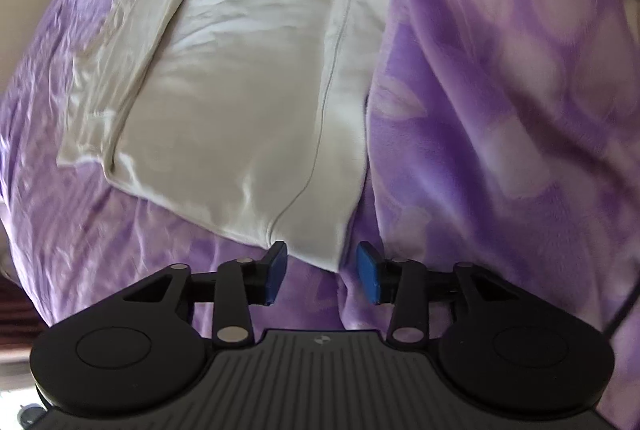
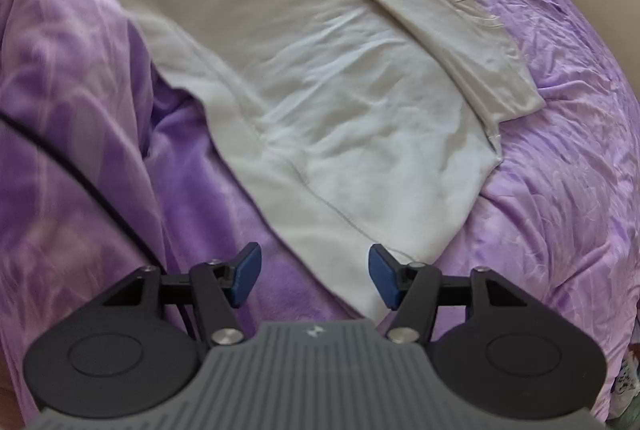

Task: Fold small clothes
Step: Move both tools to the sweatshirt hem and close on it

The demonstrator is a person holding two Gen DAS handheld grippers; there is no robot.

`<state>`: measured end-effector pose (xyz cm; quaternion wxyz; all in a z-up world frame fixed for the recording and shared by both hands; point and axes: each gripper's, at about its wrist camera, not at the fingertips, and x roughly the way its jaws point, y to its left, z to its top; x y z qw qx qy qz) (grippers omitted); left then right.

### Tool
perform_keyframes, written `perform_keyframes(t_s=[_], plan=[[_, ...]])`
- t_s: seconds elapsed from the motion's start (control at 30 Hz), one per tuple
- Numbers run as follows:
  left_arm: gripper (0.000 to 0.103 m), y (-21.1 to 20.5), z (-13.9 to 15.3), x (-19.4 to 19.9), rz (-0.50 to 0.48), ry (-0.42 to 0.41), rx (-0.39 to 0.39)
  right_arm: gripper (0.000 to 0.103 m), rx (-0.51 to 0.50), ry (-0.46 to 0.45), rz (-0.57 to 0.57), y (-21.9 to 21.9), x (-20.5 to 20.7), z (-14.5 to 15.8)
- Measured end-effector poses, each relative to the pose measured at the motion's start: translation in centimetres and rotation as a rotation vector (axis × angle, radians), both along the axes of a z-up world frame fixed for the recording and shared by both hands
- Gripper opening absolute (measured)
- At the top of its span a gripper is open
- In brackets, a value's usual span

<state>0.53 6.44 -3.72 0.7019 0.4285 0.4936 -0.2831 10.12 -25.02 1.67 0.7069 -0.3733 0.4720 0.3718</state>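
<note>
On the purple bed (image 2: 560,189), the pale cream cotton shirt (image 2: 340,101) lay flat, one side folded over. I held my left tool (image 1: 322,272) and right tool (image 2: 314,276) wide apart at its near edge, ready to pinch it.

Both tools match — the left gripper (image 1: 322,272) and right gripper (image 2: 315,276) have black linkage arms, silver pivot screws, round black side discs, blue rubber pads (image 1: 276,272) and a ribbed grey body with a small white logo.
</note>
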Motion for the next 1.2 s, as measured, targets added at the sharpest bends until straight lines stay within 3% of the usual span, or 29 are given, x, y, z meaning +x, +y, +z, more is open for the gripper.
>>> perform_keyframes(t_s=[0.2,0.4,0.5,0.57,0.73,0.8,0.97,1.07,1.2], plan=[[0.049,-1.2,-1.8,-0.4,-0.086,-0.075,0.036,0.062,-0.059,-0.004,0.055,-0.6,-0.8,-1.4],[0.032,-1.4,-2.6,0.3,-0.023,-0.107,0.017,0.063,-0.122,-0.067,0.147,-0.7,-1.9,-1.7],[0.014,-1.3,-2.4,0.2,0.006,-0.141,-0.004,0.062,-0.158,-0.140,0.194,-0.5,-2.5,-1.8],[0.009,-1.2,-2.1,0.2,0.029,-0.156,-0.027,0.062,-0.171,-0.184,0.233,-0.3,-2.9,-1.9],[0.006,0.2,1.5,1.1,0.173,-0.235,-0.168,0.052,-0.227,-0.247,0.315,0.2,-3.1,-3.1],[0.006,0.7,2.9,1.9,0.228,-0.262,-0.216,0.042,-0.265,-0.270,0.333,0.1,-3.0,-3.5],[0.006,1.5,5.2,3.5,0.309,-0.272,-0.299,0.041,-0.359,-0.297,0.388,-0.4,-3.3,-4.3],[0.006,1.6,6.0,3.9,0.322,-0.283,-0.310,0.041,-0.372,-0.333,0.443,-0.9,-4.1,-4.6],[0.006,2.1,6.2,4.4,0.344,-0.253,-0.334,0.041,-0.463,-0.460,0.645,-1.3,-6.6,-6.2]])
